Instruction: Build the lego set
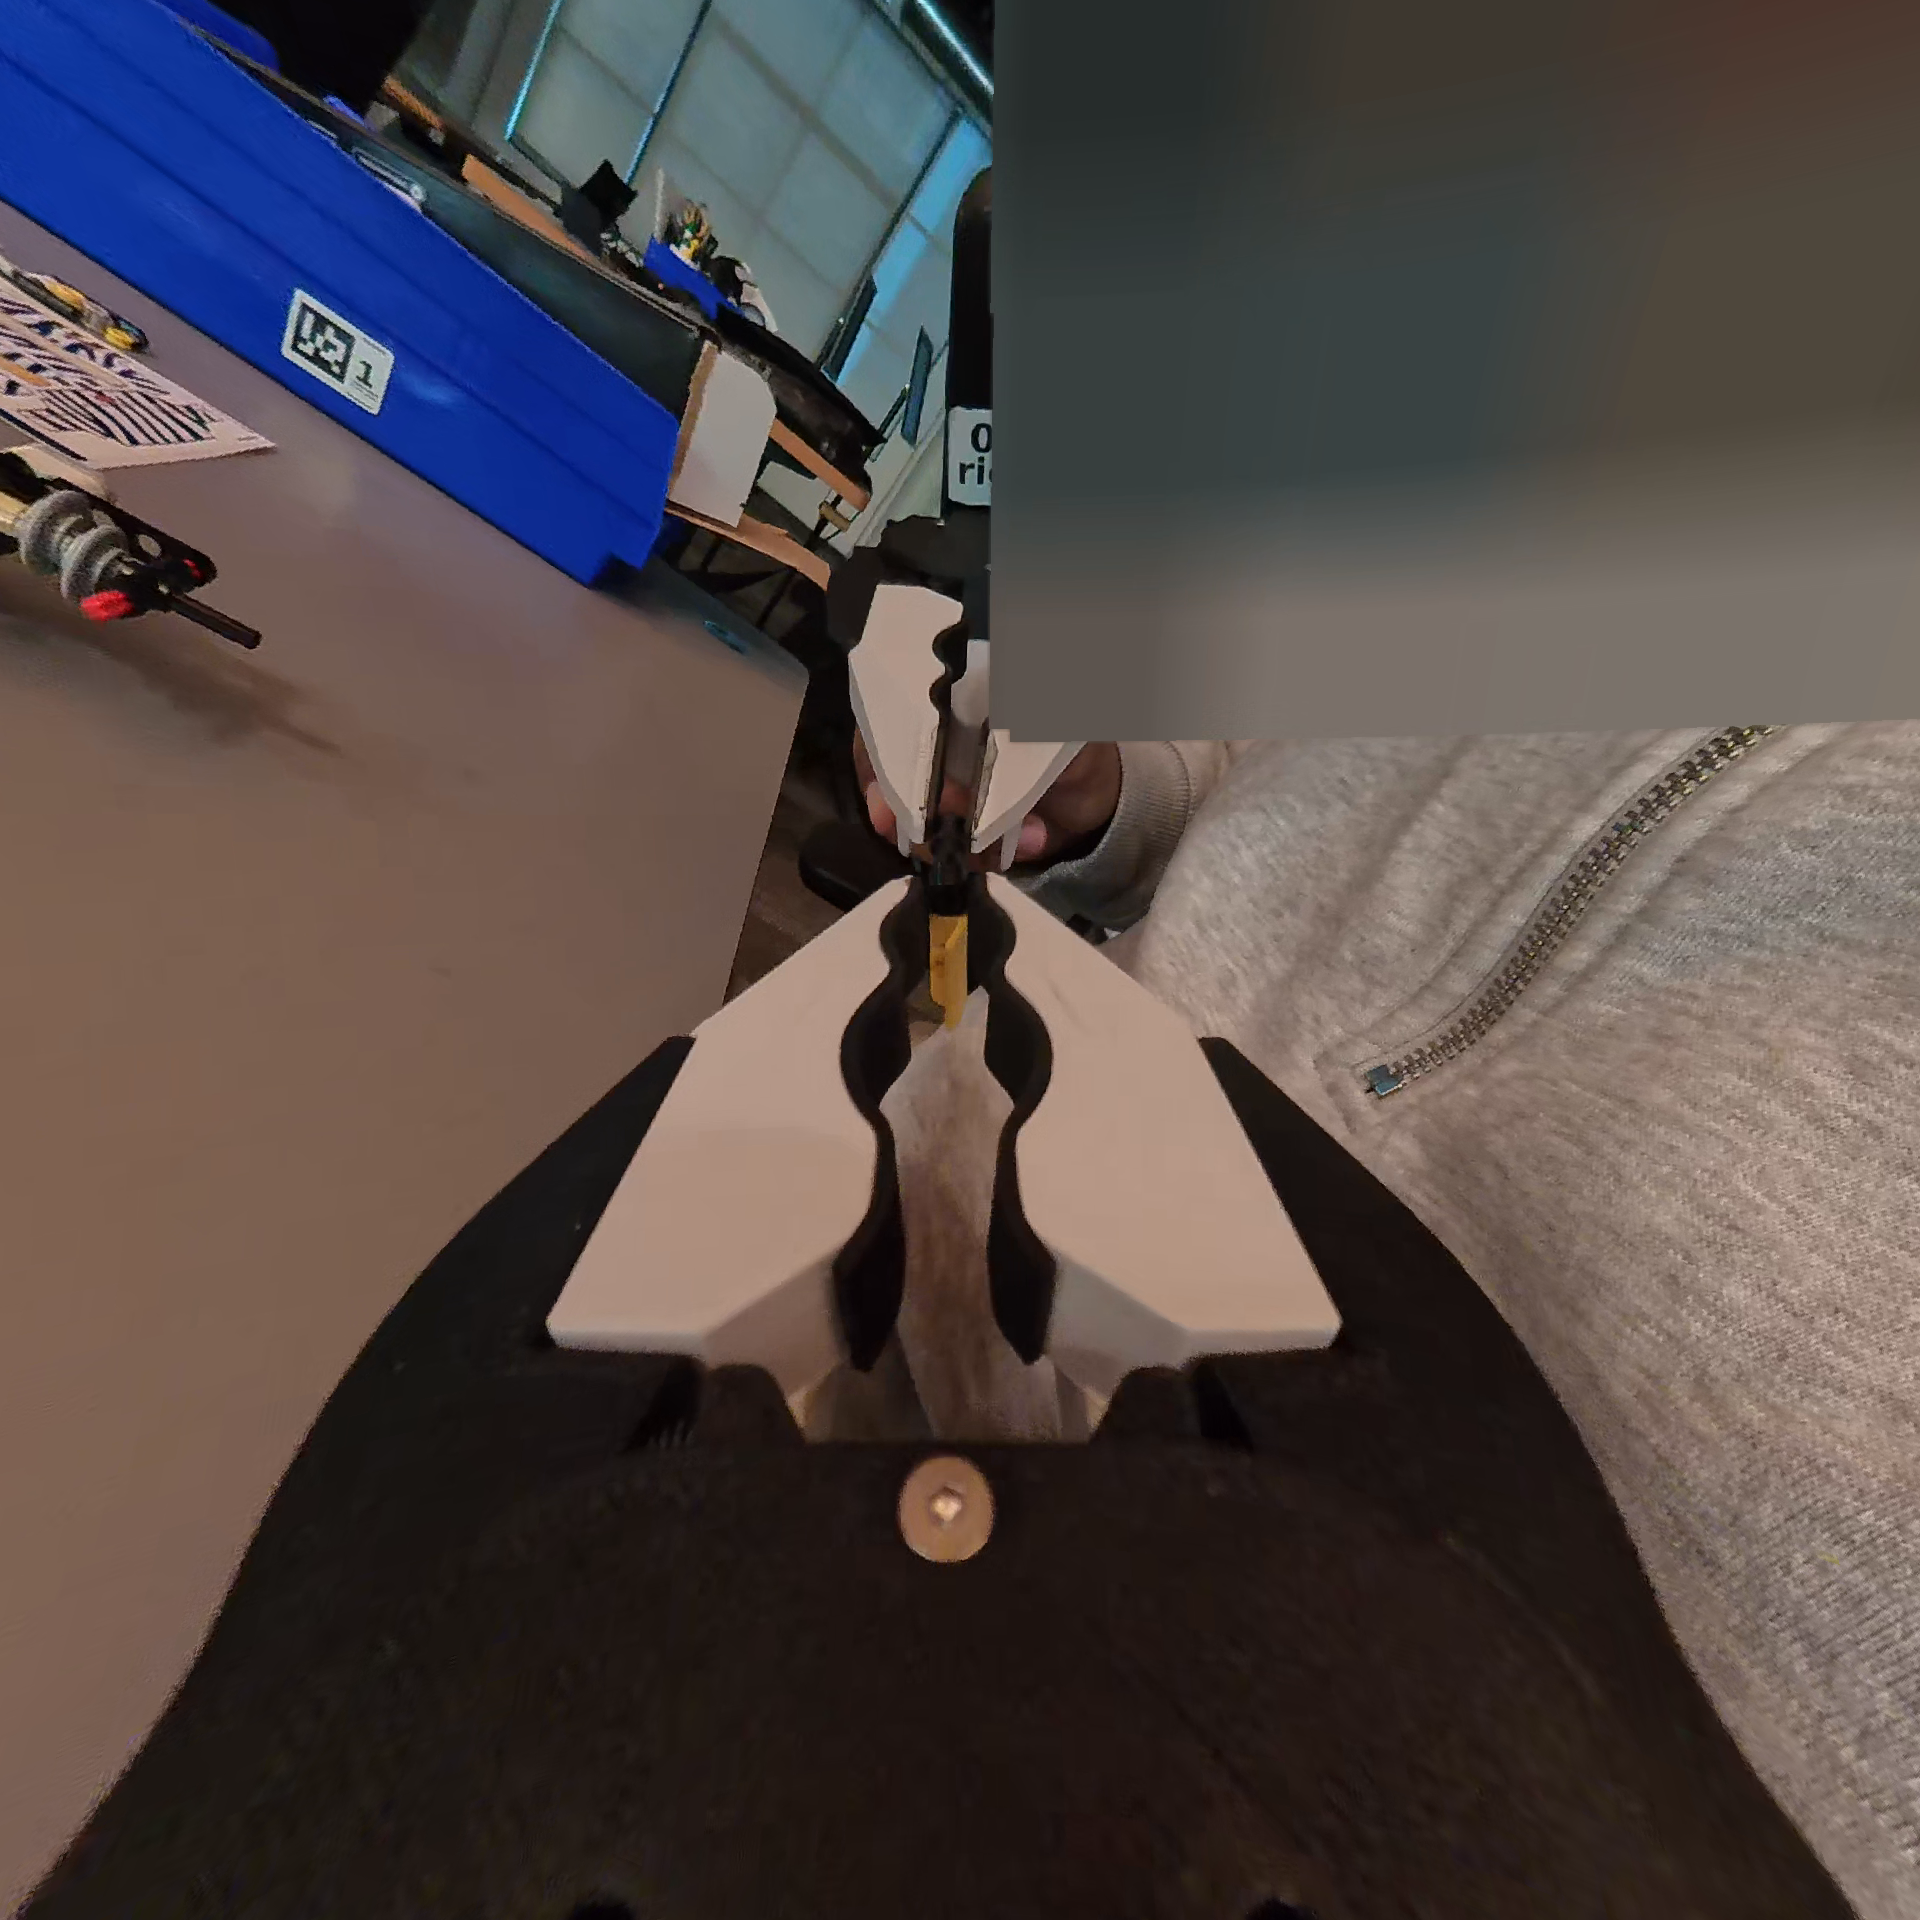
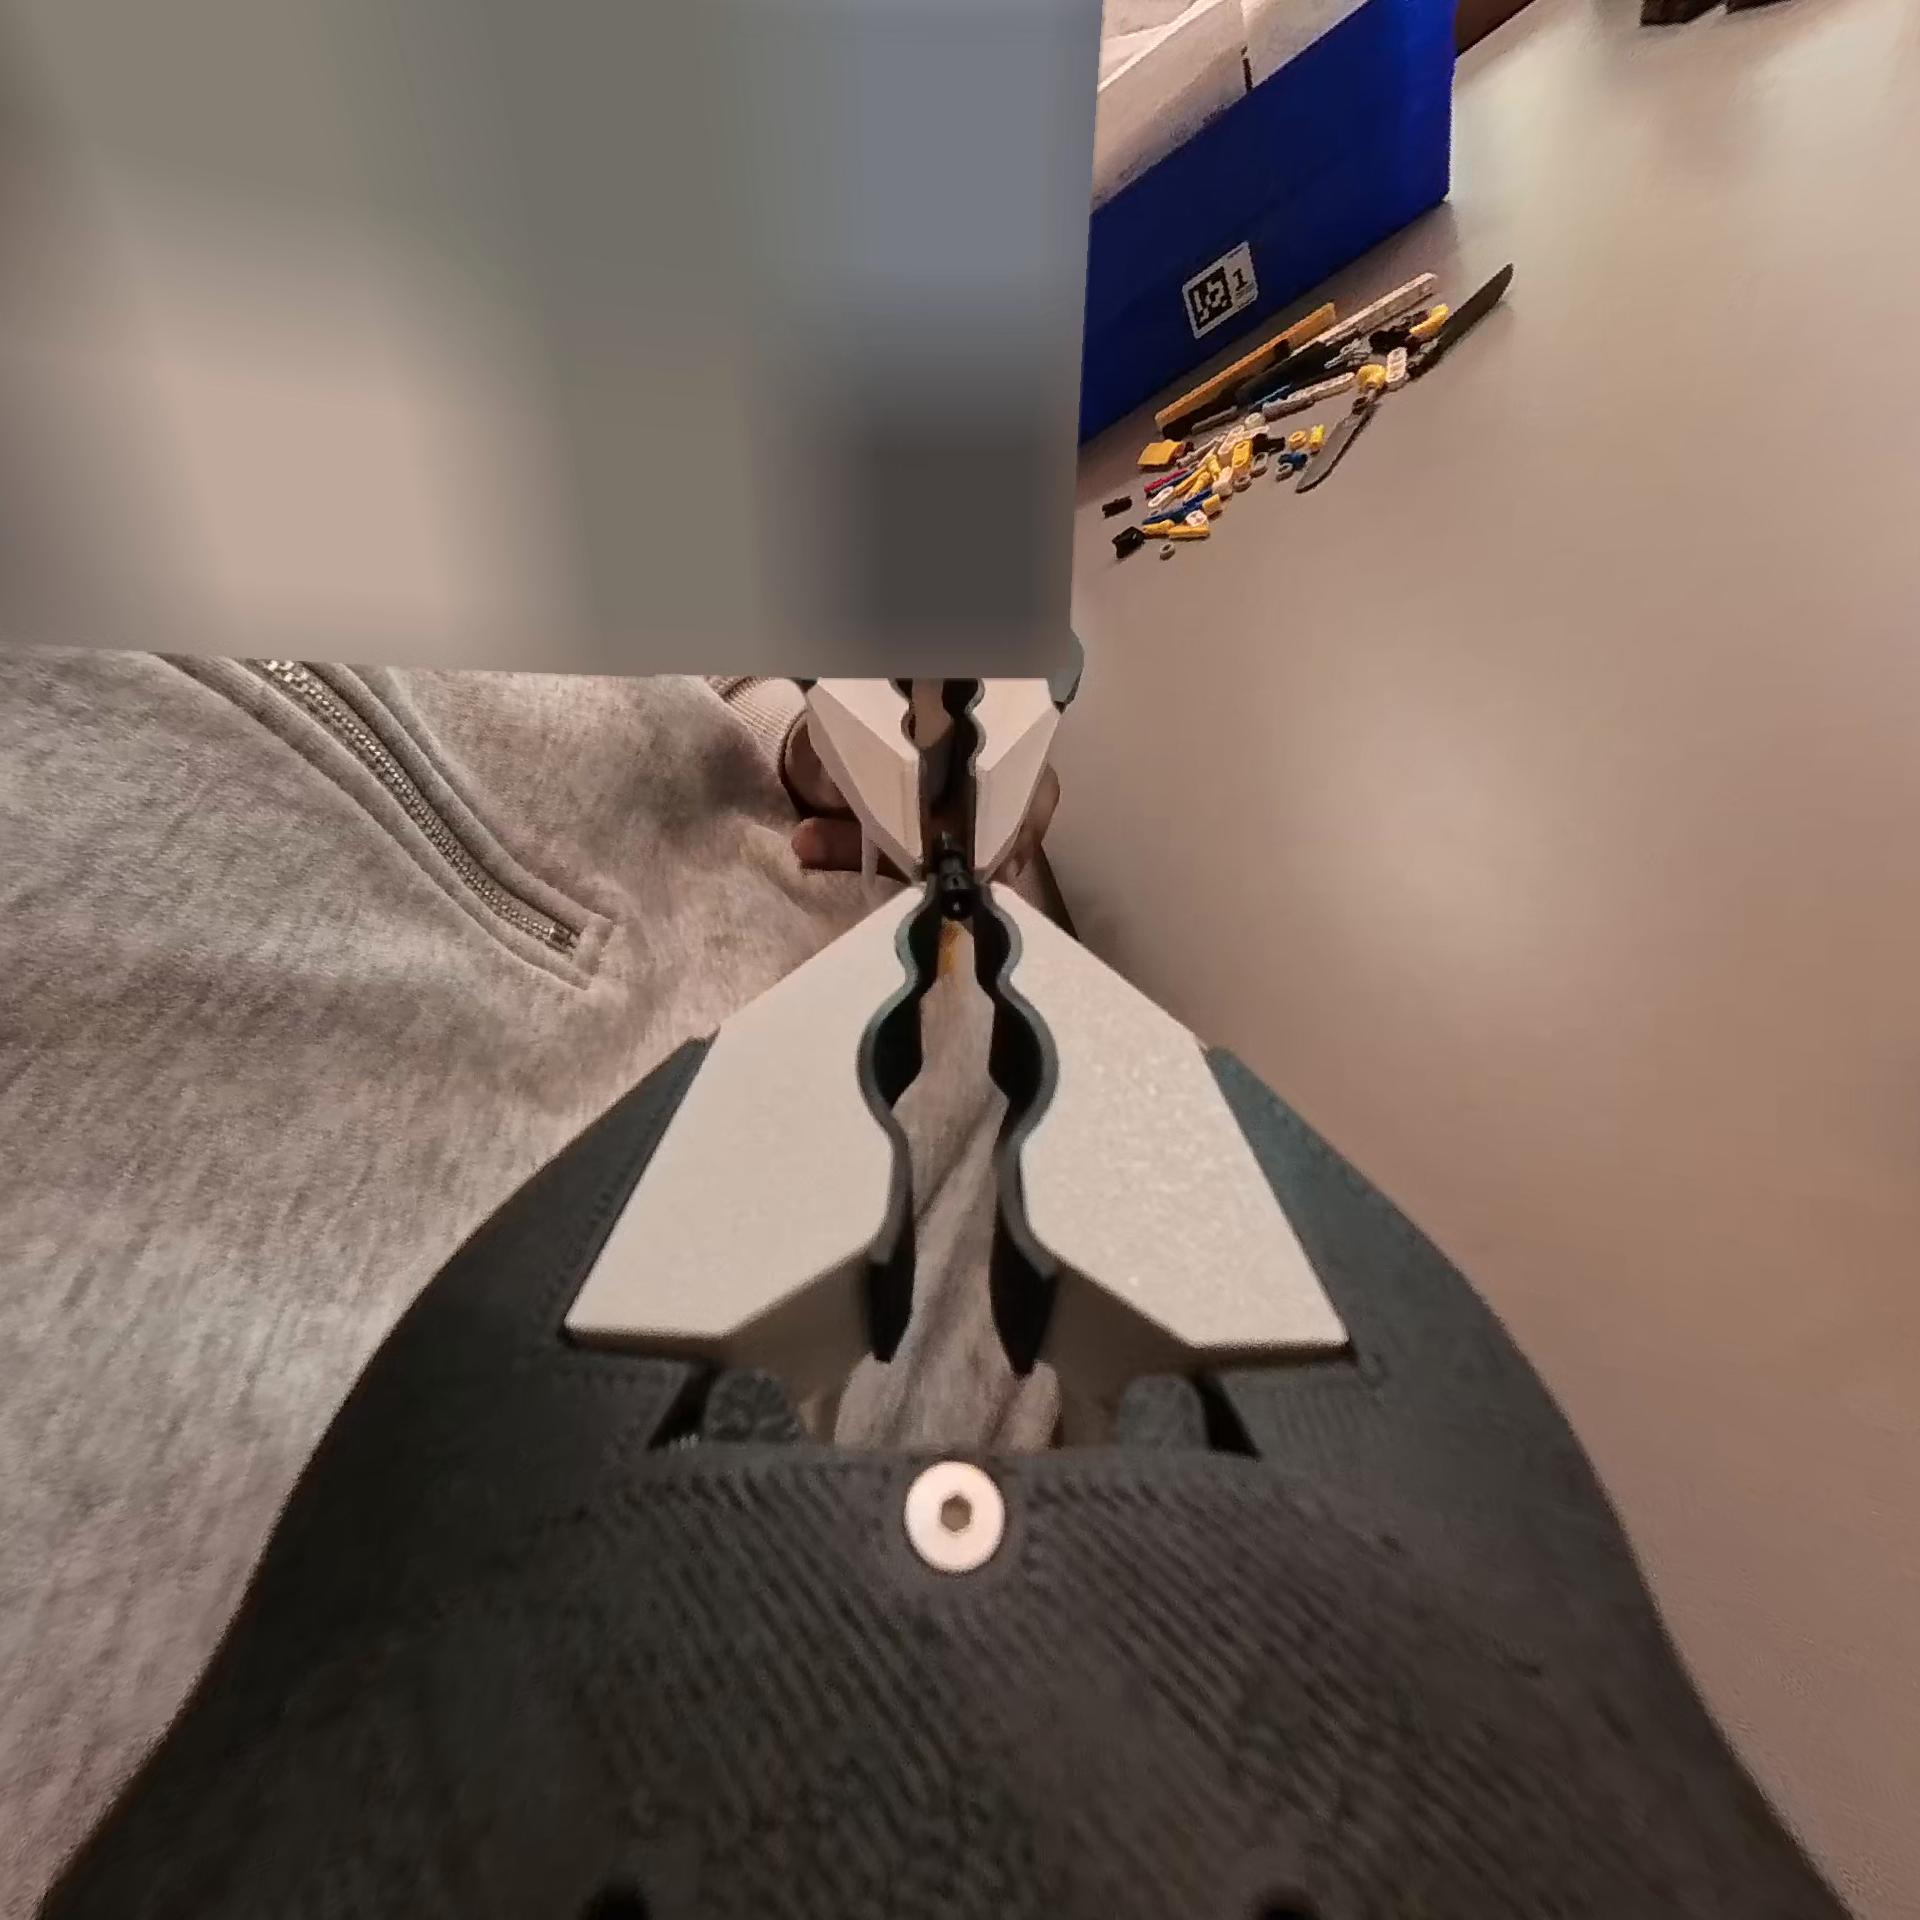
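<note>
yellow lego piece (image 1: 948, 961); blue bin (image 1: 343, 343)

Partial assembly (image 1: 94, 556) cut by left edge; loose pieces (image 2: 1262, 436) indistinct.

White-fingered black gripper (image 1: 948, 914) (silver screw (image 1: 944, 1508)); grey zipped sweatshirt (image 1: 1558, 1039).

A small yellow piece (image 1: 948, 961) stands upright between two white fingers, its top joined to a tiny black pin (image 1: 943, 871) that sits pinched at the tips of the facing fingers, off the table's edge. A half-built black model (image 1: 88, 545) with grey gears, red pins and a jutting axle lies on the table. Loose pieces (image 2: 1288, 410), mostly yellow, white, black and blue, are scattered by the blue bin.
</note>
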`<state>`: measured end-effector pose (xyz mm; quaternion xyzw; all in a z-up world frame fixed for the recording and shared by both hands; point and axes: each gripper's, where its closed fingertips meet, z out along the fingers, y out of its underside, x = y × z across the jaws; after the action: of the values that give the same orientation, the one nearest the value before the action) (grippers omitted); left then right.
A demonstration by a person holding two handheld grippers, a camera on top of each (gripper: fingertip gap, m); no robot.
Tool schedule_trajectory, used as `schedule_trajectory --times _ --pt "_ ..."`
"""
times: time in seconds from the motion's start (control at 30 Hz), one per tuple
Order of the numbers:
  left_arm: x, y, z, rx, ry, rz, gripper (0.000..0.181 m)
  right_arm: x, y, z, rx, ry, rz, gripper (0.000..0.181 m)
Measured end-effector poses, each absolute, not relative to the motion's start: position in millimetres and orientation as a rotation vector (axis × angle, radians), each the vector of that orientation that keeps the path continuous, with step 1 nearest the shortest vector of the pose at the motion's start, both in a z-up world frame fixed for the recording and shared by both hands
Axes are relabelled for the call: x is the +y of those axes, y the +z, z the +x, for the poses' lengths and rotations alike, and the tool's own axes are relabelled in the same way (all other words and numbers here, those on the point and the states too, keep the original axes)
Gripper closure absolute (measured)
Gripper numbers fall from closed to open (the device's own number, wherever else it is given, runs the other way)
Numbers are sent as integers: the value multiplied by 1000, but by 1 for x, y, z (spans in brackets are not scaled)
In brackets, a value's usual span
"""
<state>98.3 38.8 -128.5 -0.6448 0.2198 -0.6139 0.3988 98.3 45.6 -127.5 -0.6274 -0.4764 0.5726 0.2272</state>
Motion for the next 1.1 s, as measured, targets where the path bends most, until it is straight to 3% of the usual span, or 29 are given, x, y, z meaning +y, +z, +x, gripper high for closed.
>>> schedule_trajectory --times 1.1 --pt "35 -135 100 602 -1602 -1709 176 37 -137 98 -1177 1696 -1707 177"
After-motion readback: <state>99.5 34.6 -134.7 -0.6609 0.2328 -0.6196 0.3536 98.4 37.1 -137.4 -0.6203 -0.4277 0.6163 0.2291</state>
